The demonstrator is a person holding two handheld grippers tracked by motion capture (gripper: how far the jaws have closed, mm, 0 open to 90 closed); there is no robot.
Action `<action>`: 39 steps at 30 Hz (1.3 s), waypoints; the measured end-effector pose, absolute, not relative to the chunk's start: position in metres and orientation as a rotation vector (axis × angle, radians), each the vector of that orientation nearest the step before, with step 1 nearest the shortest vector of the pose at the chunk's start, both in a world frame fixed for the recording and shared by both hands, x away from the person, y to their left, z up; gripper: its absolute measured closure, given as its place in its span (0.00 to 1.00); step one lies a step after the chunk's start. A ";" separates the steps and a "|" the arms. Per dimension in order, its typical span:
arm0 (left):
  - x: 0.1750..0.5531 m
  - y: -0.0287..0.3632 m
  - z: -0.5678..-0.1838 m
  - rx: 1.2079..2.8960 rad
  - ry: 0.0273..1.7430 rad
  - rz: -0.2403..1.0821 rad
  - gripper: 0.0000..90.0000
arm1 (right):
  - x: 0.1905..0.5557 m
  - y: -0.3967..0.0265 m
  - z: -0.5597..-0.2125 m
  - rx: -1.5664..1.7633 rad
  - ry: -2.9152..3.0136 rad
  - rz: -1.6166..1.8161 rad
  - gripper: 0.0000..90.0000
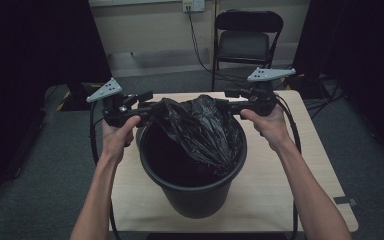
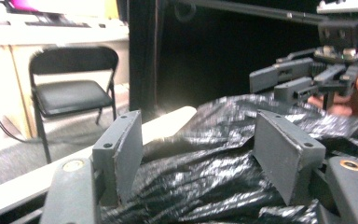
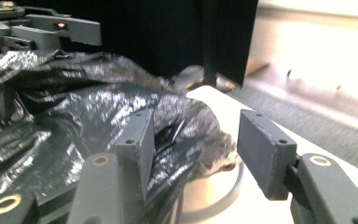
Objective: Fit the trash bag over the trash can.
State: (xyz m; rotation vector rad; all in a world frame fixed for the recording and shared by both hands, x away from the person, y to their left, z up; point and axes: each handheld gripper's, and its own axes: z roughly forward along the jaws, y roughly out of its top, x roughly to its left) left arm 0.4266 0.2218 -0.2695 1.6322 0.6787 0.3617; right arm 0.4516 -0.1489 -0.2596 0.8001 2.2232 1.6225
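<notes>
Light wooden table carries a black bucket near its front middle. Black folding chair stands behind the table, well apart.

Black plastic trash bag – crumpled, glossy – hangs partly inside the bucket, draped over the far rim, its top bunched up between the 2 grippers.

Left gripper sits at the bag's left top edge, held level and pointing inward. In the left gripper view its jaws stand parted with bag film lying between them; the pads do not press on it.

Right gripper sits at the bag's right top edge, opposite the left one. In the right gripper view its jaws also stand parted – a fold of bag lies against the left pad, the right pad is clear of it.
</notes>
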 end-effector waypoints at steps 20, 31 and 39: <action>0.420 0.236 -0.274 1.617 0.680 0.350 0.45 | 0.431 -0.139 -0.252 0.611 2.284 1.667 0.62; 0.444 0.234 -0.286 1.674 0.711 0.224 0.44 | 0.474 -0.118 -0.262 0.733 2.404 1.584 0.46; 0.437 0.235 -0.281 1.720 0.642 0.214 0.89 | 0.469 -0.110 -0.260 0.656 2.379 1.552 0.89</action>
